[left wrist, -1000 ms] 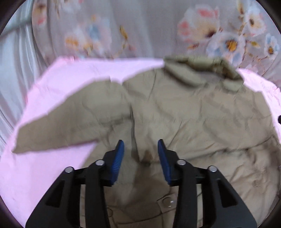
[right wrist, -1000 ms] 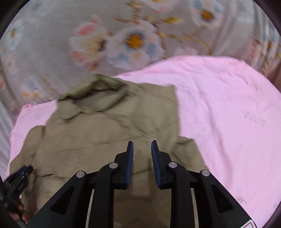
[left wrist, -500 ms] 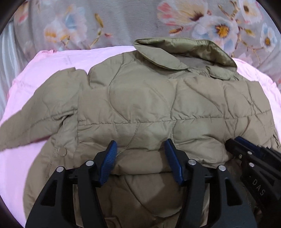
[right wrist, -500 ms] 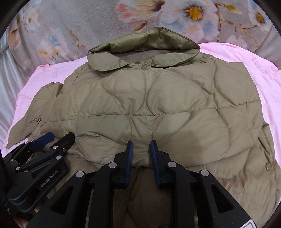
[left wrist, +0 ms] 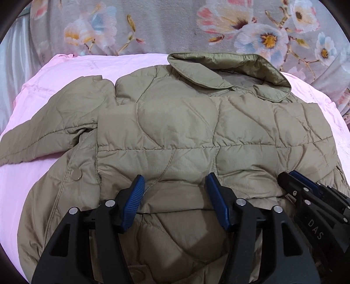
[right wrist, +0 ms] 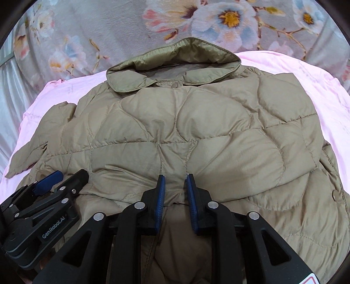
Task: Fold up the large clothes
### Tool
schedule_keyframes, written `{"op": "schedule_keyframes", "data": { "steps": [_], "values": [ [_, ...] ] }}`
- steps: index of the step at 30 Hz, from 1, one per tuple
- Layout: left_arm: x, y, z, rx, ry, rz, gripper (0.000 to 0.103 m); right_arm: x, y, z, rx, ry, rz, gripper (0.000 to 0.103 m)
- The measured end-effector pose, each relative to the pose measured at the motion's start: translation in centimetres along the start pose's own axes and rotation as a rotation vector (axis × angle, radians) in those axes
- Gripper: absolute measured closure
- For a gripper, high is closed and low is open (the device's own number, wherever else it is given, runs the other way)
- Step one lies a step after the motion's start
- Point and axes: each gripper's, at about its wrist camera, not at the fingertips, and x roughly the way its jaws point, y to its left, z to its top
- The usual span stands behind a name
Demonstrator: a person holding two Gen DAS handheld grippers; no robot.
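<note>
An olive quilted jacket (left wrist: pixel 186 122) lies on a pink sheet (left wrist: pixel 54 74), collar (left wrist: pixel 229 65) at the far end, its bottom part folded up over the body. One sleeve (left wrist: pixel 43 131) sticks out to the left. My left gripper (left wrist: pixel 175 190) is open over the folded edge, holding nothing. My right gripper (right wrist: pixel 175 187) is nearly closed with a narrow gap at the same folded edge (right wrist: pixel 135 192); I cannot tell if cloth is pinched. Each gripper shows in the other's view: the right (left wrist: pixel 310 192), the left (right wrist: pixel 50 185).
A grey floral blanket (right wrist: pixel 196 19) lies beyond the pink sheet (right wrist: pixel 306 72). Pale cloth (left wrist: pixel 15 54) hangs at the far left. A snap button (left wrist: pixel 76 174) shows on the jacket's left front.
The jacket's lower part has been carried up and laid over the body. The left gripper has opened wider. Both grippers now sit at the folded edge.
</note>
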Motion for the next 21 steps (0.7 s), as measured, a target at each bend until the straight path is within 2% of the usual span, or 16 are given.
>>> {"op": "schedule_keyframes", "data": {
  "steps": [6,8,10,12,14,16,18,21],
  "values": [
    [-3.2,0.8,-2.9,-0.04,-0.02,-0.044,0.045,-2.1,-0.3,-2.7,-0.002,0.001,-0.006,0.084],
    [-4.5,2.6,-2.8,-0.103,-0.033,-0.088,0.045,-2.1,-0.3,-2.6,-0.003,0.004,-0.008,0.085],
    [-6.3,5.1,-2.0,-0.165,-0.06,-0.09,0.037,-2.2,-0.4,-2.7,0.008,-0.001,0.001,0.084],
    [-8.7,9.8,-1.0,-0.266,-0.114,-0.063,0.01,-2.6,-0.8,-2.7,0.033,-0.042,0.041,0.082],
    [-10.1,14.5,-0.5,-0.354,-0.138,-0.013,0.009,-3.5,-1.3,-2.9,0.052,-0.062,0.052,0.076],
    [-10.4,20.7,0.1,-0.464,-0.129,0.043,0.009,-4.5,-1.7,-3.0,0.075,-0.09,0.055,0.055],
    [-9.7,27.9,-0.1,-0.604,-0.102,0.12,0.009,-5.2,-1.8,-3.3,0.086,-0.11,0.053,0.051],
    [-8.3,36.3,-1.2,-0.791,-0.064,0.195,0.01,-5.0,-1.6,-3.9,0.079,-0.105,0.046,0.051]
  ]
}}
